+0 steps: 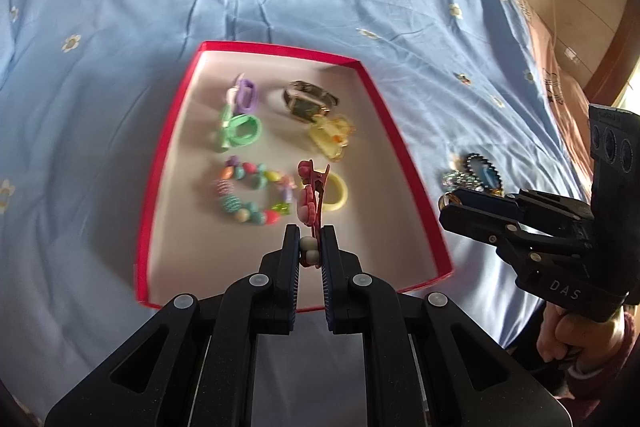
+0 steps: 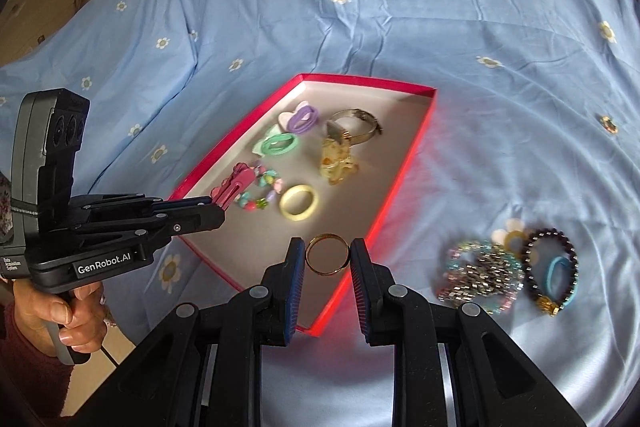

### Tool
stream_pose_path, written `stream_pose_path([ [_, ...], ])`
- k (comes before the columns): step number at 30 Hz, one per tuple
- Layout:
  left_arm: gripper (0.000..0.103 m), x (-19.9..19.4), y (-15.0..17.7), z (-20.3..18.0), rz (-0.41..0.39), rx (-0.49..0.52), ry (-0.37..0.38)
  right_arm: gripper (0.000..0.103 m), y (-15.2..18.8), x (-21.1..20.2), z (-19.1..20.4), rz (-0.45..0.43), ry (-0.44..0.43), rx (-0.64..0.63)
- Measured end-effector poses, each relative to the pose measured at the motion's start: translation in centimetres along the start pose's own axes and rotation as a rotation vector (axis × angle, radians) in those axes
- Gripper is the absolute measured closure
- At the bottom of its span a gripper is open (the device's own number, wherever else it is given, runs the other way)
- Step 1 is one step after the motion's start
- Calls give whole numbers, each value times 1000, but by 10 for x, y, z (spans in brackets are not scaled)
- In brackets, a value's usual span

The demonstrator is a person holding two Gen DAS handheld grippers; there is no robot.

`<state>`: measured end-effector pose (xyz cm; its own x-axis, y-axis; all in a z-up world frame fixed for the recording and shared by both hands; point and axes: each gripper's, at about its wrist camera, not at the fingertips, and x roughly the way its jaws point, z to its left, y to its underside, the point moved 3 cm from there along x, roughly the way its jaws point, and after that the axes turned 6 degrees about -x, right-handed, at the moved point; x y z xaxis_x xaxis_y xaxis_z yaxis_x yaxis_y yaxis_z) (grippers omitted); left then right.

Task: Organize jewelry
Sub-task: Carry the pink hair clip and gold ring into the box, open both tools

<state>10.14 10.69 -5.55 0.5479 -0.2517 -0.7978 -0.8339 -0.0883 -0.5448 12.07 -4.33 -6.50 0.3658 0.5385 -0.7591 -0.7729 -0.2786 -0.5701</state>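
Left gripper (image 1: 311,239) clamps pink hair clip (image 1: 312,195); right gripper (image 2: 327,253) pinches gold ring (image 2: 327,253).

A light blue bedsheet (image 2: 360,7) printed with small white flowers is seen. A red-walled box (image 2: 404,163) with a pale inside is shown. A pink hair clip (image 1: 310,195), a gold ring (image 2: 328,253) and black tools are seen.

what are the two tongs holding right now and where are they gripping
Left tongs pinch the pink hair clip at its beaded end; right tongs squeeze the gold ring across its band.
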Motion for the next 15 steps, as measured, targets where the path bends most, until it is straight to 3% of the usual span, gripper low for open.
stream_pose_path([
  [15, 94, 14, -3, 49, 15, -62, -119, 80, -11, 55, 19, 79, -31, -55],
])
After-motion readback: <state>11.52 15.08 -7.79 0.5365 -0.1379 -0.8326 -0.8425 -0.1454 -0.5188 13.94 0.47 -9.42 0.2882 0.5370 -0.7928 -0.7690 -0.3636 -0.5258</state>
